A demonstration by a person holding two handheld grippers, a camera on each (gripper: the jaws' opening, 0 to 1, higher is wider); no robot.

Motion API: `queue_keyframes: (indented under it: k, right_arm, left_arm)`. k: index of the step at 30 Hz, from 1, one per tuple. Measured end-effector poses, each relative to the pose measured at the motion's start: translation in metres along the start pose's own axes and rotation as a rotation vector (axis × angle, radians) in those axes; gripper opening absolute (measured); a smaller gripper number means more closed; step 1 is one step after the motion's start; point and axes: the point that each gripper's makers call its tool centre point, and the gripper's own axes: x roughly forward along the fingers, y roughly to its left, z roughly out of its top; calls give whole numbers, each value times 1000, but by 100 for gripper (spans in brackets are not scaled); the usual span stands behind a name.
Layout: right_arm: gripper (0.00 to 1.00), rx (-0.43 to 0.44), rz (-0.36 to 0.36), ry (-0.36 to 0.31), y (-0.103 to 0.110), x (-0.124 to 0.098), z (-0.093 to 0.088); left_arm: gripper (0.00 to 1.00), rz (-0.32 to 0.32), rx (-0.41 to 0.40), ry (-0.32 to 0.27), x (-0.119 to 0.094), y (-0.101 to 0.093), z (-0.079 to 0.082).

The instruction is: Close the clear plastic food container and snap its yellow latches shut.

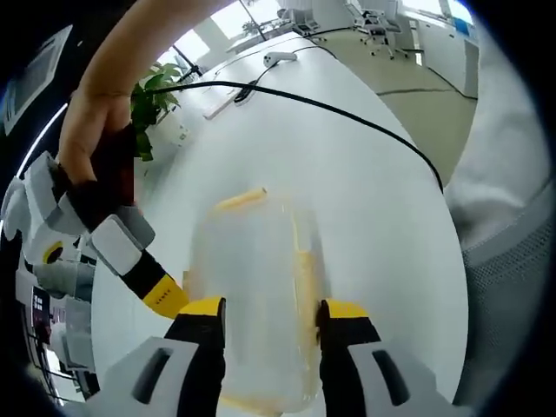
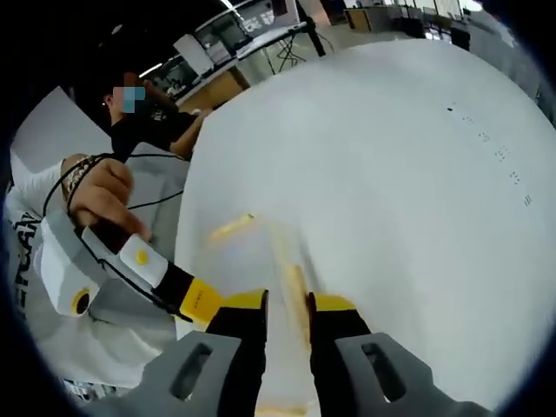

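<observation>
The container (image 1: pixel 256 287) looks like clear, glossy plastic with opaque yellow plastic latches (image 1: pixel 241 201); the worktop (image 1: pixel 365 200) is smooth, matt white; the left gripper (image 1: pixel 271 323) has matt black jaws with yellow tips and a grey plastic body.

Bench (image 1: pixel 382 226): white, smooth, rounded at its edge, broad and bright under even overhead light.

Cable (image 1: pixel 347 115): black, running across the bench top from the left side toward its right edge.

Small white device (image 1: pixel 280 58): lying near the far end of the bench, beside the cable.

Potted plant (image 1: pixel 152 100): green leaves, standing just off the bench's left side.

Floor (image 1: pixel 417 78): pale, beige-toned, beyond the bench.

Office chairs (image 1: pixel 373 22): light-coloured, grouped at the far end of the room.

Windows (image 1: pixel 228 19): bright, daylight entering.

Shelving and desks (image 2: pixel 234 39): far side of the room, blurred, contents unclear.
</observation>
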Motion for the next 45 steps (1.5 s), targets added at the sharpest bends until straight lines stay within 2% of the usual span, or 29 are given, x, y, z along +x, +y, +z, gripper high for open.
queue_keyframes:
  k: [2,4,6,8,9,10,13,14,15,16,17,18,23,26,29,30,33,35,38,40,42,45]
  right_arm:
    - [14,-5,-17,-15,0,-1,1]
    - [15,31,-44,-38,0,-1,1]
    - [15,4,-61,-58,1,-3,1]
    - [16,-2,-68,-62,3,-4,-1]
    - [17,-12,-82,-88,2,-5,0]
    - [17,-17,-92,-102,1,-5,1]
    - [22,-21,-115,-156,1,-17,6]
    - [24,-15,-123,-181,0,-21,10]
    - [26,-7,-124,-186,2,-28,10]
    - [25,-9,-127,-189,2,-32,10]
    - [24,-12,-140,-193,1,-35,11]
    - [22,-40,-155,-201,-1,-39,12]
    - [28,-44,-185,-224,-1,-59,3]
    - [36,-116,-195,-170,2,-61,-13]
    - [43,-187,-203,-104,8,-60,-30]
    - [44,-213,-210,-76,9,-59,-36]
    - [45,-307,-241,-3,14,-57,-51]
    - [44,-379,-261,31,16,-57,-55]
    - [50,-412,-249,75,26,-53,-64]
    - [61,-408,-221,106,32,-49,-70]
    - [71,-401,-206,119,34,-46,-74]
    - [68,-416,-219,138,29,-45,-76]
  left_arm:
    - [38,14,26,0,1,0,0]
    - [44,53,132,-5,5,1,-1]
    - [53,66,209,19,10,-4,-8]
    - [68,37,196,9,12,-13,-9]
    - [70,27,180,2,12,-14,-8]
    - [70,31,164,-9,10,-12,-6]
    - [57,50,112,-32,0,-2,-4]
    - [57,63,111,-38,-2,2,-4]
    - [60,84,117,-31,-4,7,-6]
    - [67,117,129,-21,-6,13,-9]
    - [70,102,135,-22,-6,12,-10]
    - [73,118,138,-12,-10,16,-14]
    - [75,117,92,-14,-21,25,-19]
    - [78,106,43,-20,-26,30,-21]
    - [90,25,-161,-63,-28,30,-18]
    - [93,22,-187,-64,-28,34,-18]
    - [92,5,-221,-76,-31,44,-18]
    - [95,-30,-257,-64,-30,42,-21]
    - [99,-139,-333,-20,-26,29,-30]
    - [99,-178,-330,8,-24,24,-35]
    - [99,-172,-296,33,-21,27,-40]
    - [99,-192,-290,47,-19,26,-41]
